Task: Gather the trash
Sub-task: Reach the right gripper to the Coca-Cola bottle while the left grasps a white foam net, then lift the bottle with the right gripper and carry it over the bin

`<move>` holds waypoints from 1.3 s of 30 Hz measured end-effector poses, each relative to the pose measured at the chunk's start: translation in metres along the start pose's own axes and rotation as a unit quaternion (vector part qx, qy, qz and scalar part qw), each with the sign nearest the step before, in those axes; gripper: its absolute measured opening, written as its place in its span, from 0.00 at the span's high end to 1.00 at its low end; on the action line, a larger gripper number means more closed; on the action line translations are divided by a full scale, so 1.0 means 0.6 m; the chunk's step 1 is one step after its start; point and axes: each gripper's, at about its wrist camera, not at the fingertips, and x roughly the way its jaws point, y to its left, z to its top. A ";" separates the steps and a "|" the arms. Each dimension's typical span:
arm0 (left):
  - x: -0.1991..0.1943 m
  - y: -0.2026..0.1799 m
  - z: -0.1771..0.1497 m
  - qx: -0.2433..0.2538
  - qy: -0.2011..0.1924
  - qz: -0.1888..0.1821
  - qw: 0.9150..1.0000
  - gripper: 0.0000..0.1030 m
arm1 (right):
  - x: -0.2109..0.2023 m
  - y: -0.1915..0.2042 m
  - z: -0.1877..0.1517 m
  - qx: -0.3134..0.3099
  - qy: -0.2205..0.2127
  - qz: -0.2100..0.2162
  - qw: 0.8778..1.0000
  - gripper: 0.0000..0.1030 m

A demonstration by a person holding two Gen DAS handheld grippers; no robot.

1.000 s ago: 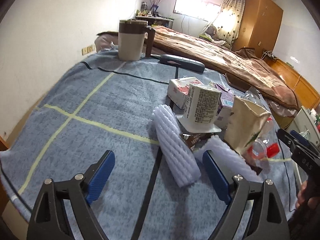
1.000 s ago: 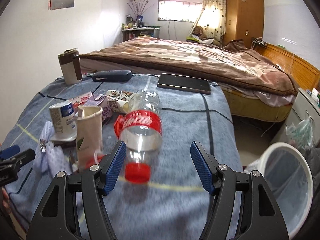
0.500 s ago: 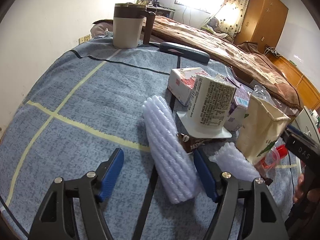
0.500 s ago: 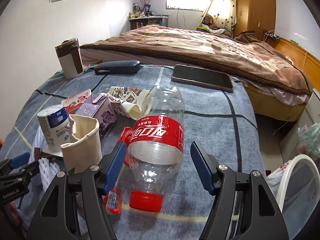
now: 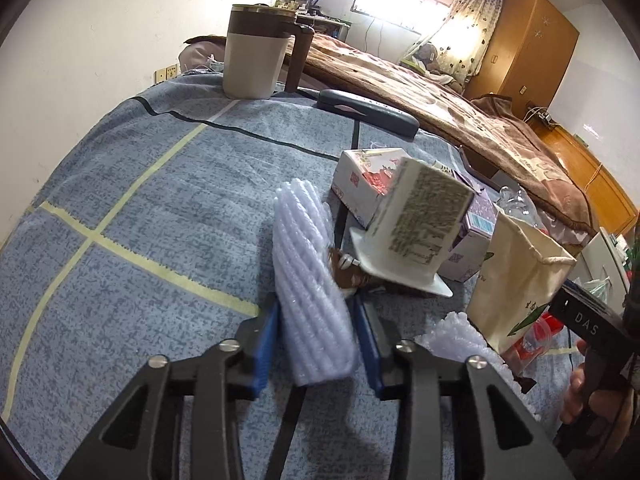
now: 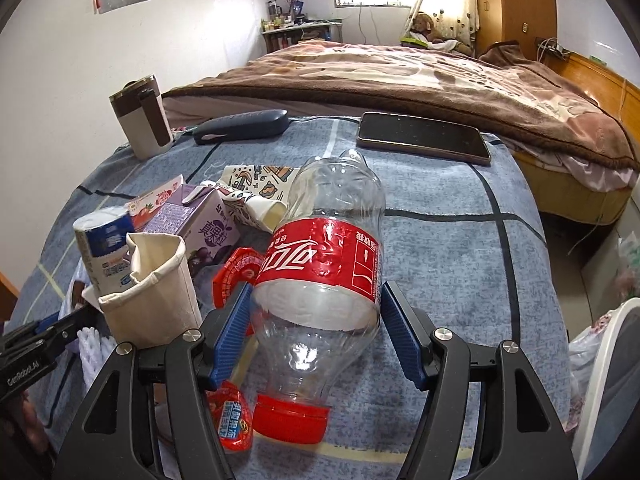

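The left gripper [image 5: 316, 344] is closing on the near end of a white ribbed foam sleeve [image 5: 310, 280] lying on the blue patterned cloth [image 5: 132, 184]; its blue pads sit at the foam's sides, so the soft foam may squash and slide free when lifted. Just beyond the sleeve stands an upturned white printed carton [image 5: 416, 224], which a dragged sleeve could topple. The right gripper [image 6: 316, 340] stands open around a clear plastic bottle with a red label [image 6: 324, 264], the left pad touching and the right apart; closing off-centre could roll the bottle away from the sleeve.
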 end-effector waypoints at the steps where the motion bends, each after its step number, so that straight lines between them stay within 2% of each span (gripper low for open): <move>1: 0.000 0.001 -0.001 -0.001 -0.001 0.000 1.000 0.67 | -0.001 0.000 -0.001 0.002 -0.001 0.001 1.000 0.36; 10: -0.025 -0.007 -0.010 0.014 -0.022 -0.003 1.000 0.70 | -0.017 -0.006 -0.005 0.014 -0.021 0.000 1.000 0.36; 19: -0.043 0.005 -0.030 0.011 -0.015 0.000 1.000 0.70 | -0.032 -0.017 -0.009 0.026 -0.031 0.002 0.999 0.36; 25: -0.066 0.020 -0.041 0.005 -0.023 0.017 1.000 0.70 | -0.052 -0.023 -0.016 0.029 -0.041 0.003 0.999 0.36; 30: -0.097 0.026 -0.048 0.021 -0.037 0.039 0.998 0.70 | -0.073 -0.024 -0.022 0.033 -0.051 0.004 0.998 0.36; 34: -0.099 0.030 -0.065 0.030 -0.008 0.014 0.999 0.70 | -0.084 -0.027 -0.029 0.034 -0.055 0.005 0.998 0.36; 39: -0.112 0.032 -0.098 0.033 0.002 0.014 0.999 0.70 | -0.096 -0.031 -0.038 0.037 -0.059 0.009 0.998 0.36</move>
